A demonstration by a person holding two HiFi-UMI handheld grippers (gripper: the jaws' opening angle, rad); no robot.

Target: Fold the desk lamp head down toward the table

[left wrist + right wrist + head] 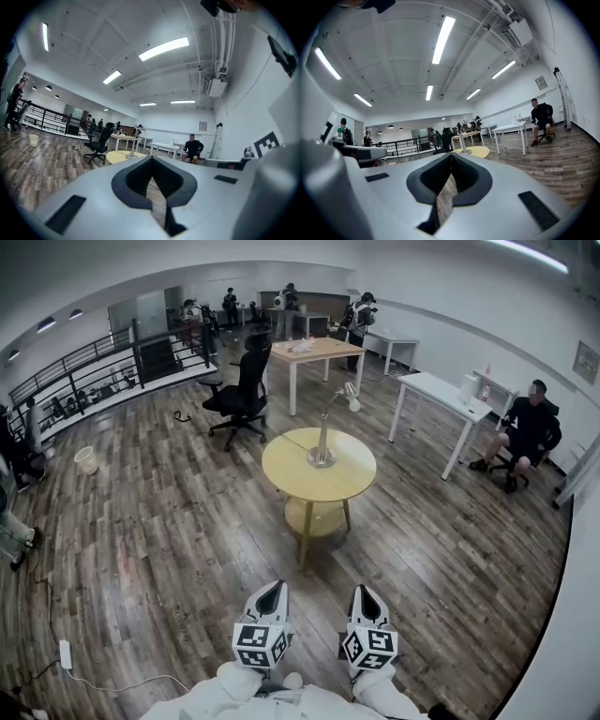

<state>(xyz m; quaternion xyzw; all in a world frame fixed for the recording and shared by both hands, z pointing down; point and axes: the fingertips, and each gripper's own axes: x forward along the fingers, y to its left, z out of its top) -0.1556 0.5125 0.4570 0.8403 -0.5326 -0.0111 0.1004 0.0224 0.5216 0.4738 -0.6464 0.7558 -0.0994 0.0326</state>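
A silver desk lamp (326, 432) stands upright on a round yellow table (349, 482), its white head (352, 400) raised to the upper right. Both grippers are well short of the table, held side by side at the bottom of the head view. My left gripper (273, 590) is shut with nothing in it, and so is my right gripper (364, 593). The left gripper view shows the lamp (136, 139) and table (118, 156) far ahead. In the right gripper view the lamp (462, 132) and table (477, 151) are just as distant.
A black office chair (243, 390) stands behind the table on the left. White desks (441, 398) line the right, with a seated person (528, 431) beside them. A wooden desk (317, 354) and several people stand farther back. A railing (98, 371) runs along the left.
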